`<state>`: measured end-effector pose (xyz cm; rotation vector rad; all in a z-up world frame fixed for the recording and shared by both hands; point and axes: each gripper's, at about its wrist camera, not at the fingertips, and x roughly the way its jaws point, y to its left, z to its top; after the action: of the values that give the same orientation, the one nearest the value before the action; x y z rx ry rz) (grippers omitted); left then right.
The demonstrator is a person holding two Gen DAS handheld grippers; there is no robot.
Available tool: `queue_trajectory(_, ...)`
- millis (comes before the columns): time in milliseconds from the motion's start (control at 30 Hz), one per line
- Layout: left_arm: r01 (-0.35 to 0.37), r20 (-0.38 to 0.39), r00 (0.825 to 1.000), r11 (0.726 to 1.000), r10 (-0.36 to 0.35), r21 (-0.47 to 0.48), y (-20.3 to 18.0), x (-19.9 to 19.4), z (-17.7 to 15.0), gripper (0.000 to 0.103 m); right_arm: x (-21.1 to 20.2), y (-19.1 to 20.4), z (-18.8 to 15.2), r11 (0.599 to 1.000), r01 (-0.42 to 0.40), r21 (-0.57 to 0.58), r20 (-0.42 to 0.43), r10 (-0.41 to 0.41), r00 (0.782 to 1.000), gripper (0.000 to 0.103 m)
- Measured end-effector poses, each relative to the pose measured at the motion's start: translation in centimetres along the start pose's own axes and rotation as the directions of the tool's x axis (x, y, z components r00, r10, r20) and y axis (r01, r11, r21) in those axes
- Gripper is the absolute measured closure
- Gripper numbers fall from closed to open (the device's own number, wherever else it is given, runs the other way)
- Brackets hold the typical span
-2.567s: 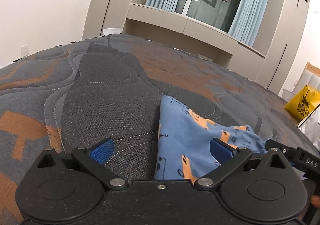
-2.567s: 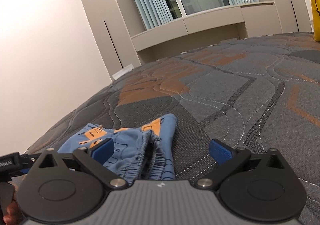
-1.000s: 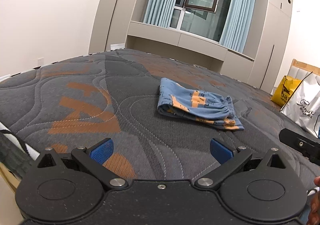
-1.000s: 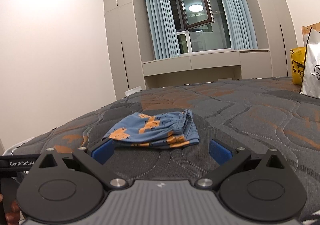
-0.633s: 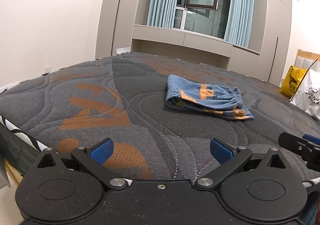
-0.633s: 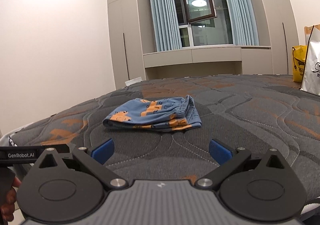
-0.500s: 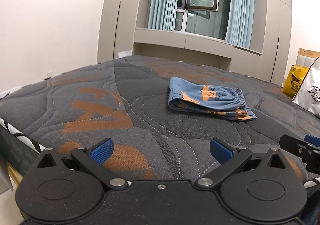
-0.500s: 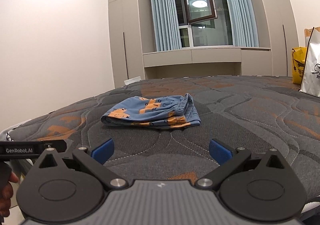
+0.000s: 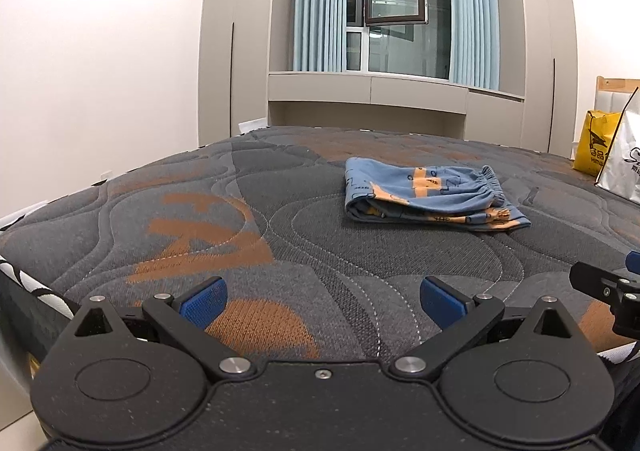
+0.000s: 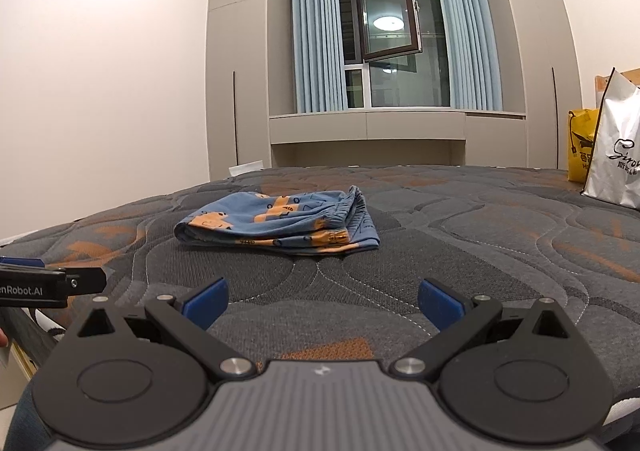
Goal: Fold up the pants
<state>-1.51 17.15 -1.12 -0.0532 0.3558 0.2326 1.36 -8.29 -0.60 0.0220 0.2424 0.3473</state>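
Note:
The blue pants with orange print [image 9: 428, 193] lie folded in a compact stack on the grey and orange mattress [image 9: 224, 227], waistband at the right. They also show in the right wrist view [image 10: 280, 225]. My left gripper [image 9: 323, 299] is open and empty, held back near the mattress's front edge, well short of the pants. My right gripper [image 10: 322, 301] is open and empty too, also near the front edge. Each gripper's tip shows at the edge of the other's view.
A yellow bag [image 9: 592, 149] and a white shopping bag [image 10: 616, 159] stand on the mattress at the far right. A window bench and wardrobes line the far wall. A white wall is at the left.
Both grippers have pulled back from the folded pants toward the front edge of the mattress. The pants lie still and look smaller and farther away.

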Motion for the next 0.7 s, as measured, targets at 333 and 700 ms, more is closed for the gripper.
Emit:
queue_trajectory(333,-0.010,0.005,1.000,1.000,0.010,0.007,-0.04,0.13,-0.30,0.001,0.35,0.00,-0.36,1.000,0.003,-0.014,0.006,-0.003,1.000,0.000)
queue_trajectory(700,-0.006,0.002,1.000,1.000,0.006,0.005,-0.04,0.20,-0.31,0.001,0.47,0.03,-0.39,1.000,0.000,-0.020,0.001,0.000,1.000,0.000)
